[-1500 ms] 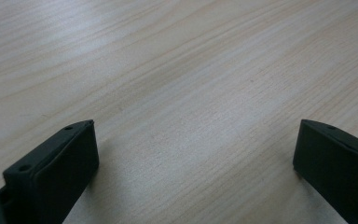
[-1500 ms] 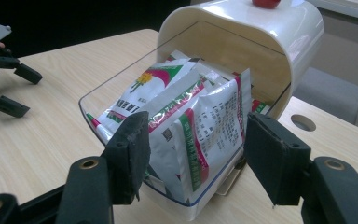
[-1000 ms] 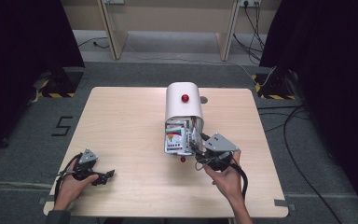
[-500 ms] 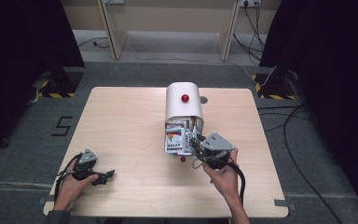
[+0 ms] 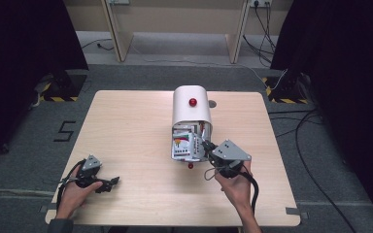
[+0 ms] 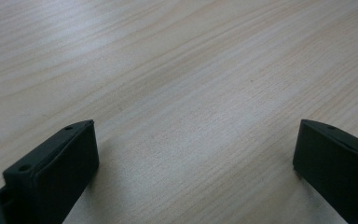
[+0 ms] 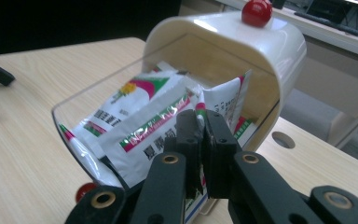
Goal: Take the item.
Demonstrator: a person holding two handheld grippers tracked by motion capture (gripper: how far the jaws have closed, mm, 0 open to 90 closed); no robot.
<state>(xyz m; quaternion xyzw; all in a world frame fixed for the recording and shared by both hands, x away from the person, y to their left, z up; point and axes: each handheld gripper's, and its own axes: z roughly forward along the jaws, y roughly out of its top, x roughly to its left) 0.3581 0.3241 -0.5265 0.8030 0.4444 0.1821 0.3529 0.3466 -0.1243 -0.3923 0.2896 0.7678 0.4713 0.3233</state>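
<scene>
near edge of the table [image 5: 141, 204]: person's left hand [image 5: 73, 191] holds the left gripper [image 5: 108, 183] low on the wood at the front-left corner, well apart from everything else. in the left gripper view its two black jaws stand wide apart w/ nothing between them, just bare light wood grain under and ahead.

front-right: right hand [image 5: 237, 187] holds the right gripper [image 5: 205, 145], grey three-cornered plate on top, cable trailing back toward the person. it points fwd-left into the open front of the box. in the right gripper view [image 7: 200, 135] the jaws are pressed nearly together and a thin edge of a snack packet [image 7: 151, 130] sits between them, so it's clamped on that packet at its near edge.

packet is white w/ green and red stripes and printed characters, lying tilted half out of the box mouth. a 2nd similar packet [image 7: 121, 100] lies beside it to the left in that view, a 3rd stands up behind [image 7: 226, 100]. all rest on the clear door [image 7: 70, 126] folded down at the front; a small red knob [image 7: 81, 191] shows at its lower edge.

farther: the white bread box [image 5: 191, 107], rounded top, red ball [image 5: 193, 102] on top, sits mid-table right of centre, mouth facing the person. just beyond it a round cable hole [image 5: 212, 103] in the tabletop.
</scene>
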